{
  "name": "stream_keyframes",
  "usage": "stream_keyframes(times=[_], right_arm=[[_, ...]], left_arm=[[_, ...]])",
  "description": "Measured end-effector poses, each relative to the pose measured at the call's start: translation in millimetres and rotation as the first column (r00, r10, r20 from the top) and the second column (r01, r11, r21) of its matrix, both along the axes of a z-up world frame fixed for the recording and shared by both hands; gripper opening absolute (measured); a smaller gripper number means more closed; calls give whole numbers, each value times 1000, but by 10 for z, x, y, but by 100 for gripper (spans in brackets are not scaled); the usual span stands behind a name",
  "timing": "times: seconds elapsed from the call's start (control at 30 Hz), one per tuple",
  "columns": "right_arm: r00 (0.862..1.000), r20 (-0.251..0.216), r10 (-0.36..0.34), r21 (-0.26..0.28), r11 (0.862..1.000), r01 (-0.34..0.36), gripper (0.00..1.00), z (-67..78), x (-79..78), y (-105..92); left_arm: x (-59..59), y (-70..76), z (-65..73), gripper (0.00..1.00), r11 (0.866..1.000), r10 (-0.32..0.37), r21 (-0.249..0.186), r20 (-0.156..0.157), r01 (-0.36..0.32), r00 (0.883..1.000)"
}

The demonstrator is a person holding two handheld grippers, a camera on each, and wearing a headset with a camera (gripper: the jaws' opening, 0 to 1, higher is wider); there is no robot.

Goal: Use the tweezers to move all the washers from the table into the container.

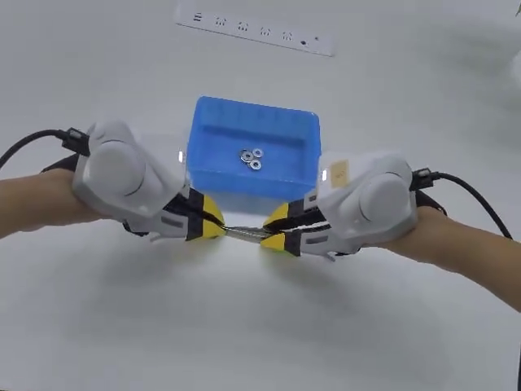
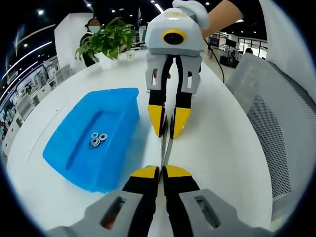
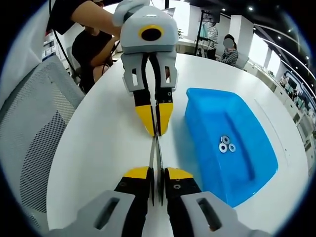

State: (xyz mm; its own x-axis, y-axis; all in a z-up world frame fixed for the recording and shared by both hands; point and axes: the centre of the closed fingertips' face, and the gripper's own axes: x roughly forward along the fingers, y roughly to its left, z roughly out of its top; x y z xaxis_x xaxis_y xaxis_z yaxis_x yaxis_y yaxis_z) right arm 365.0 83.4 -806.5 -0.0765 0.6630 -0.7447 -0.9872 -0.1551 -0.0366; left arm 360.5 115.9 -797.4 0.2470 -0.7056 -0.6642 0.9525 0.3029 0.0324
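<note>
White table (image 1: 260,326) in the head view, with a power strip (image 1: 254,29) at the far edge. A blue container (image 1: 259,112) sits in the middle, and three washers (image 1: 251,157) lie bunched together on its floor. Just in front of the container the two grippers face each other, tip to tip. The left gripper (image 1: 215,225) comes in from the left and the right gripper (image 1: 269,232) from the right. The tweezers (image 1: 242,234) bridge the small gap between them, lying roughly level just above the table.

Left gripper view: same white table, an office behind it, a plant (image 2: 106,42) at the far side and a mesh chair (image 2: 276,128) off to the right. This gripper's own jaws are pinched tight on one end of the tweezers, with no gap showing between the yellow tips. The right gripper points straight back at the camera with its jaws narrow and the tweezer arms running up between them. The container is to the left, washers inside.

Right gripper view: table again, chair now on the left, container on the right with the washers in it. The right gripper's own jaws are nearly closed, with only a thin slot left. The two tweezer arms sit in that slot, spread slightly. The left gripper opposite is clamped on the far end, where the arms meet.
</note>
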Motion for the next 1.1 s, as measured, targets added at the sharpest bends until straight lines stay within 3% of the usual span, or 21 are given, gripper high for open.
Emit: stream_keyframes(times=[0.17,0.3,0.4,0.5,0.57,0.6,0.63,0.73,0.77,0.83,0.87,0.9,0.93,0.97,1.03,1.1], right_arm=[[1000,15,-12,-9,1000,12,18,6,2,-5],[999,17,-44,3,999,44,22,28,10,-38],[992,-60,-111,54,992,114,25,151,-55,-71],[988,-44,-149,101,983,152,30,333,-59,-184],[982,-42,-185,119,975,189,33,416,-51,-264],[975,-41,-219,151,963,222,35,498,-30,-308],[969,-46,-241,170,954,246,36,554,-21,-337],[940,-68,-335,269,901,340,40,819,30,-441],[934,-70,-351,287,890,355,42,875,41,-464],[924,-77,-374,326,867,378,44,988,46,-501],[921,-96,-377,349,854,386,47,1058,24,-519],[922,-112,-371,359,850,386,50,1096,-5,-527],[916,-136,-377,379,835,400,53,1159,-25,-532],[915,-144,-378,391,827,403,56,1195,-35,-535],[920,-134,-369,408,825,391,59,1272,-95,-526],[923,-124,-364,426,821,380,62,1333,-133,-512]], left_arm=[[-16,13,3,12,1000,6,20,5,-6,1000],[-70,83,55,21,999,25,28,3,-25,1000],[-95,131,198,28,994,103,-41,-1,-103,995],[-205,192,301,35,982,152,-110,-25,-154,988],[-284,291,328,45,975,189,-117,-14,-189,982],[-298,312,336,50,973,199,-120,-13,-199,980],[-330,369,360,55,964,233,-131,-5,-232,972],[-389,509,498,69,925,339,-185,14,-331,941],[-391,525,550,72,914,361,-206,21,-349,932],[-408,552,668,79,892,399,-246,32,-380,916],[-407,581,745,86,876,429,-265,50,-402,902],[-407,594,787,91,869,443,-273,57,-413,895],[-406,590,867,97,853,461,-306,59,-423,886],[-408,578,915,99,846,464,-324,58,-423,884],[-416,543,1090,100,827,465,-386,64,-408,883],[-441,469,1304,100,801,453,-466,64,-375,889]])
